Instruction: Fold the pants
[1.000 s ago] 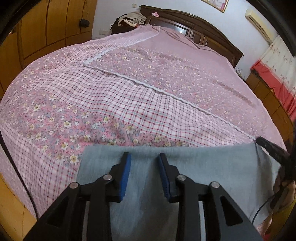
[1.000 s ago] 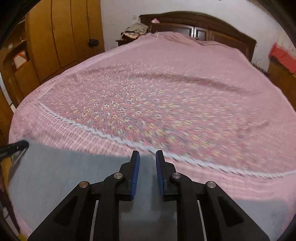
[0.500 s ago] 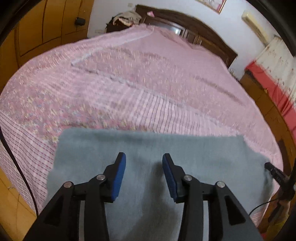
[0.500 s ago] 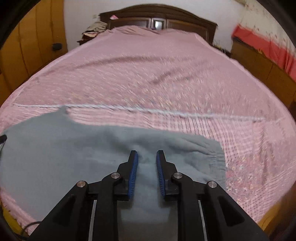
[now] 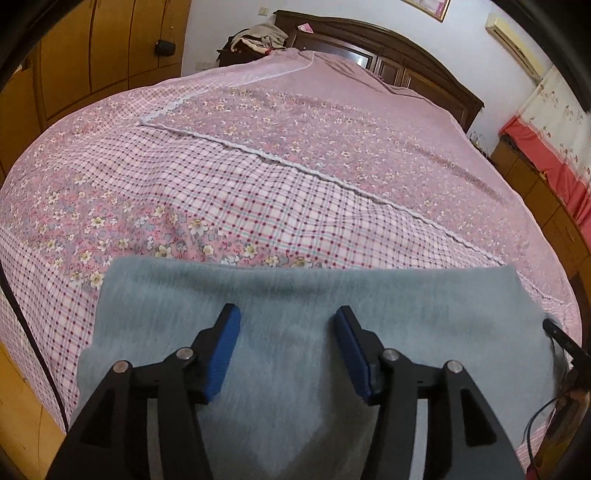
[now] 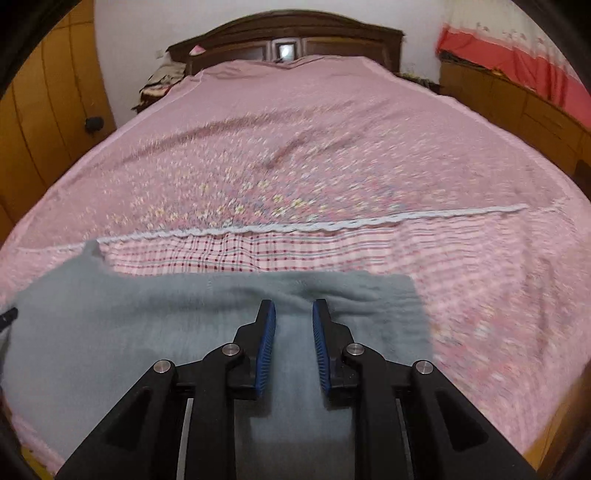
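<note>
Grey-blue pants (image 5: pixel 295 295) lie flat along the near edge of the bed, spread sideways; they also show in the right wrist view (image 6: pixel 129 317). My left gripper (image 5: pixel 288 317) hovers over the pants with its blue pads wide apart and nothing between them. My right gripper (image 6: pixel 293 314) hovers over the right end of the pants, its pads a smaller gap apart, also empty. The tip of the right gripper shows at the far right of the left wrist view (image 5: pixel 561 339).
The bed (image 5: pixel 295 166) has a pink floral and checked cover with a white lace seam (image 6: pixel 332 225). A dark wooden headboard (image 6: pixel 288 33) stands at the far end. Wooden wardrobes (image 5: pixel 92 55) are on the left, low cabinets (image 6: pixel 517 107) on the right.
The left gripper has opened wider and moved over the pants. The right gripper has swung rightwards to the right end of the pants and opened slightly.
</note>
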`<state>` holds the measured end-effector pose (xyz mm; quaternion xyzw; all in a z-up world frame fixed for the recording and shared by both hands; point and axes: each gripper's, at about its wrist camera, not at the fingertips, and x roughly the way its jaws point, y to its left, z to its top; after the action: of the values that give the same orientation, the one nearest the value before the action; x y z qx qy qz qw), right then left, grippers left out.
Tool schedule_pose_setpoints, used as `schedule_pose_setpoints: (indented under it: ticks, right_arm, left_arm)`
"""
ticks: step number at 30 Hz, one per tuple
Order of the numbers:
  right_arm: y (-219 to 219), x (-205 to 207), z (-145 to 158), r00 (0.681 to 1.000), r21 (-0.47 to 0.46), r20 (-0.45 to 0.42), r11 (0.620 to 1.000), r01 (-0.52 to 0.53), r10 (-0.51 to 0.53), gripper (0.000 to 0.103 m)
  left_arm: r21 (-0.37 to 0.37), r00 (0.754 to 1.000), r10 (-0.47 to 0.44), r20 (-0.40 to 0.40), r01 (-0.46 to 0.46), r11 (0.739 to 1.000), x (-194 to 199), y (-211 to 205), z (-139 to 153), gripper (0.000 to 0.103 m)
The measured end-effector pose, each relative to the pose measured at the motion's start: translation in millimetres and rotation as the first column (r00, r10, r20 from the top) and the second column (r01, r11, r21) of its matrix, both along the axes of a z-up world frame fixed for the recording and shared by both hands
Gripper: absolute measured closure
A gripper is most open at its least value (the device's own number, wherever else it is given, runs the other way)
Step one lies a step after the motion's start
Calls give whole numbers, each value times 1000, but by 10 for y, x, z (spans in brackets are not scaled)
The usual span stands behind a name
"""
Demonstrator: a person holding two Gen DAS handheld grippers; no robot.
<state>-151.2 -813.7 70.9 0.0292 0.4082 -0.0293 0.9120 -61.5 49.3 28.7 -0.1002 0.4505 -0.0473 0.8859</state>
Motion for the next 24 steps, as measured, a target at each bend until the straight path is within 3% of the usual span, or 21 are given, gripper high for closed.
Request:
schedule_pose_setpoints:
  ticks: [5, 13, 20, 24]
  right_arm:
    - [-68, -379, 120, 1000, 60, 18, 998, -26, 25, 80]
    - [-210, -633, -173, 999, 83, -19, 996, 36, -35, 81]
    - [-523, -859, -27, 984, 276, 46, 949, 154, -173, 78]
    - [-785, -1157, 8, 969, 397, 72, 898, 188, -234, 62]
  left_arm:
    - [-8, 1000, 1, 0, -1, 1000, -20, -4, -7, 39]
    - [33, 999, -11, 34, 10, 999, -84, -133, -51, 28]
    - [38, 999, -16, 46, 14, 999, -137, -183, -52, 25]
    - [24, 1000, 1, 30, -2, 1000, -203, -167, -18, 22]
